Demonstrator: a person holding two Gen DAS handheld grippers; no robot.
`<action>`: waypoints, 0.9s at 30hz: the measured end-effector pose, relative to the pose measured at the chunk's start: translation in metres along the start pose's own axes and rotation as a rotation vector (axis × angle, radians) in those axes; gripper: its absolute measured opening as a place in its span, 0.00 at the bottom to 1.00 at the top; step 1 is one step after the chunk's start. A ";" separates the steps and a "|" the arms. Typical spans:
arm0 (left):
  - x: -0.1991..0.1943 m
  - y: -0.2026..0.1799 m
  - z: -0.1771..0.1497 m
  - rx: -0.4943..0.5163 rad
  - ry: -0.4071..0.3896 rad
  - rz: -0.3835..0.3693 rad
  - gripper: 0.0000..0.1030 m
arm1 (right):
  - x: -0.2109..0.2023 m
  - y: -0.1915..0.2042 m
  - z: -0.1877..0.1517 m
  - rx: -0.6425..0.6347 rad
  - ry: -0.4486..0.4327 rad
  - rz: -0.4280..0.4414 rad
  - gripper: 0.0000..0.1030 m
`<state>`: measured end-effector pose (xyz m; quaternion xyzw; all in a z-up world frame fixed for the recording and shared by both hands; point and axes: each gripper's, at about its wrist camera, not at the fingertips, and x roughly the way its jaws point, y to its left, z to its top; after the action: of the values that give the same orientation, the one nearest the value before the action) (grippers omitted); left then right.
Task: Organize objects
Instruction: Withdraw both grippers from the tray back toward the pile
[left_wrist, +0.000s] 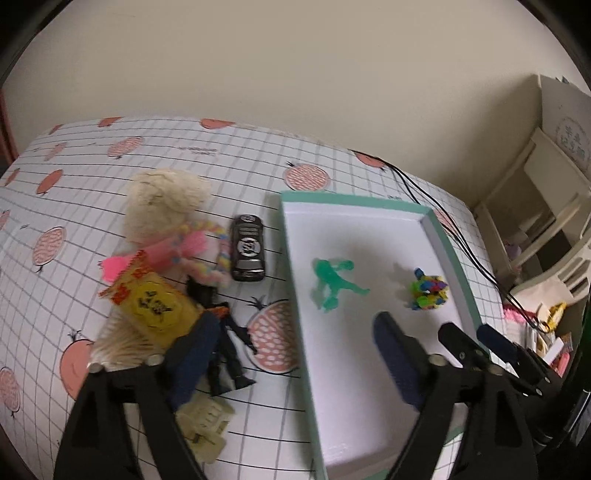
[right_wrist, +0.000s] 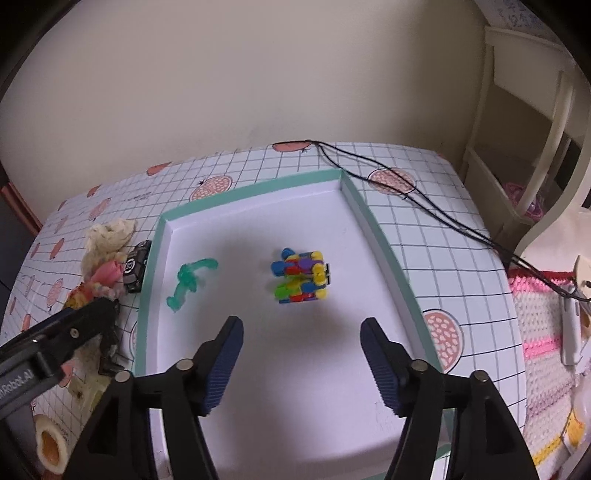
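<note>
- The left gripper (left_wrist: 291, 354) hangs with jaws wide apart, straddling the tray (left_wrist: 452, 254) wall: closing there would likely catch the rim and shove the tray.
- The right gripper (right_wrist: 301, 354) is spread and empty above the block toy (right_wrist: 301, 275); the green figure (right_wrist: 188, 282) also lies inside.
- The black figure (left_wrist: 225, 354) lies under a yellow packet (left_wrist: 155, 306) in a crowded heap with the toy car (left_wrist: 248, 248).

Looks like a home, probably a kid's room or living area. My bench (right_wrist: 436, 236) has a grid-print cloth with pink fruit on it, toys scattered across: plush doll (left_wrist: 166, 206), toy car (left_wrist: 248, 248), action figure (left_wrist: 225, 350). Cream wooden shelf unit (right_wrist: 524, 122) against a plain beige wall (right_wrist: 258, 74), crocheted pink blanket (right_wrist: 546, 354) at the right.
</note>
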<state>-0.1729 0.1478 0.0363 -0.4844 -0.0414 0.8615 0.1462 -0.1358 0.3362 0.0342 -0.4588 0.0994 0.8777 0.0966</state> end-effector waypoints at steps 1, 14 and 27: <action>-0.001 0.003 -0.001 -0.006 -0.004 0.003 0.91 | 0.000 0.001 0.000 -0.001 0.000 -0.002 0.73; -0.015 0.023 -0.006 -0.044 -0.030 0.052 1.00 | -0.007 0.015 0.000 -0.011 -0.030 0.023 1.00; -0.028 0.068 0.006 -0.107 -0.005 0.016 1.00 | -0.015 0.034 0.003 -0.033 -0.068 0.035 1.00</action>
<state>-0.1786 0.0756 0.0486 -0.4897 -0.0841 0.8604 0.1130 -0.1383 0.3027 0.0511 -0.4285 0.0896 0.8957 0.0772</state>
